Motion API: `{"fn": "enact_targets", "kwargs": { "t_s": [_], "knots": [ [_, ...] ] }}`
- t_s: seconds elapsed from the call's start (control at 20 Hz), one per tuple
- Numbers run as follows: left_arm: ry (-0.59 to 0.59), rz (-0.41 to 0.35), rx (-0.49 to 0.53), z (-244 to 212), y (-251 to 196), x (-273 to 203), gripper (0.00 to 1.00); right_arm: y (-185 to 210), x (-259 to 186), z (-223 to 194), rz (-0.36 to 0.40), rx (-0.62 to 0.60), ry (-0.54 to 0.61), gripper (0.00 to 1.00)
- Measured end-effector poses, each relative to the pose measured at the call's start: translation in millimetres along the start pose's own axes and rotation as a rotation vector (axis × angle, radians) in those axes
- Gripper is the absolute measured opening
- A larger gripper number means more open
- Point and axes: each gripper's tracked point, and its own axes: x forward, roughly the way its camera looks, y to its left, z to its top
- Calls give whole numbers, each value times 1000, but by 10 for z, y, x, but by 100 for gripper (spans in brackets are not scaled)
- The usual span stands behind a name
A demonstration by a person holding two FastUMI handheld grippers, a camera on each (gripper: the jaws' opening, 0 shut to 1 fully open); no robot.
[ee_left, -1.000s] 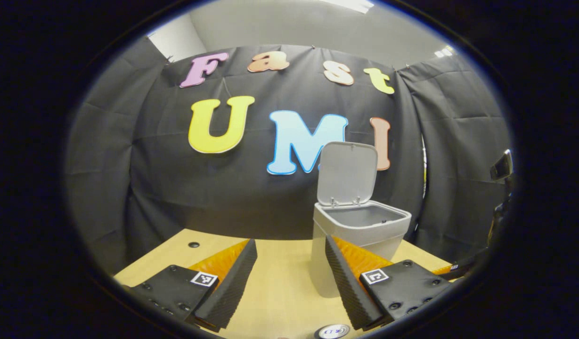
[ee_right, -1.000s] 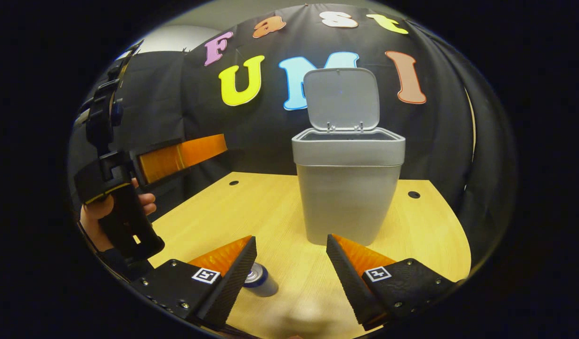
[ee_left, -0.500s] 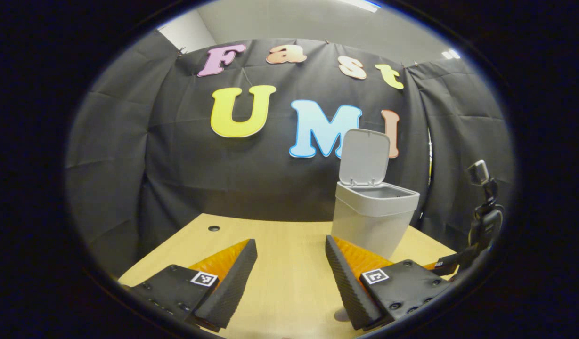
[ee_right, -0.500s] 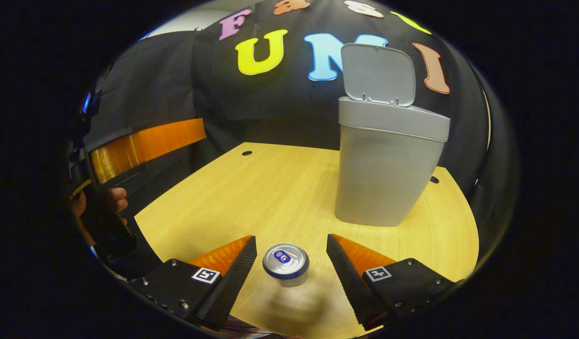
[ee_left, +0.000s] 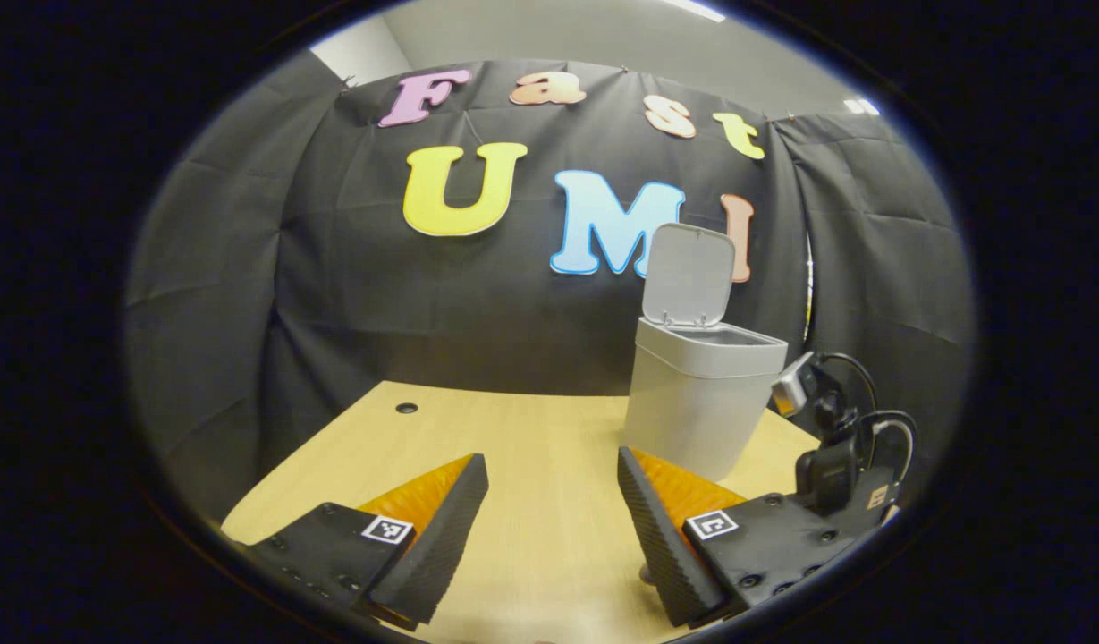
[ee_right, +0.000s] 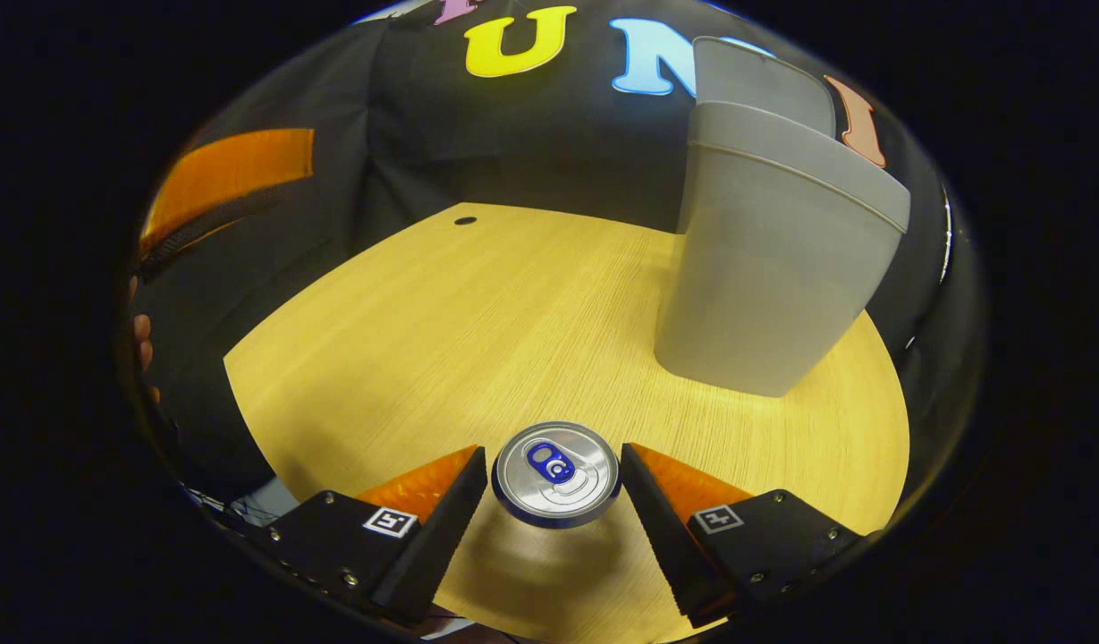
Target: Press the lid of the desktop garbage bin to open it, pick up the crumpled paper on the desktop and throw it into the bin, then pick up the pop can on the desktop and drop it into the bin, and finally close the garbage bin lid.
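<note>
Poised over the wooden desk (ee_right: 406, 331), the right gripper (ee_right: 553, 501) straddles the upright pop can (ee_right: 556, 472), jaws wide and seemingly not yet pressing its smooth metal wall, evidently lining up a grasp; the matte grey bin (ee_right: 768, 268) stands nearby, lid (ee_left: 688, 275) raised. Meanwhile, the left gripper (ee_left: 551, 528) hangs open, empty.

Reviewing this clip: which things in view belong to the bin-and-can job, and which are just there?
Part of the job:
- pop can, upright between the open fingers of the right hand-held gripper
- garbage bin, with its lid standing open
- left hand-held gripper, open and holding nothing

Just there:
- wooden desktop
- cable hole in the desktop
</note>
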Motion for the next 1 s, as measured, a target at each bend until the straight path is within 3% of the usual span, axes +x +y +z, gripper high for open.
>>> {"fn": "enact_targets", "kwargs": {
  "t_s": [0.2,0.45,1.0],
  "knots": [
    [-6,14,-2,8,-32,37,96,-26,61,-7,23,-34,10,86],
    [5,7,-35,-21,-210,166,96,-107,-122,77,45,-41,-25,84],
    [-5,-5,-18,7,-457,342,95,-589,-944,917,-12,12,-303,84]
  ]
}}
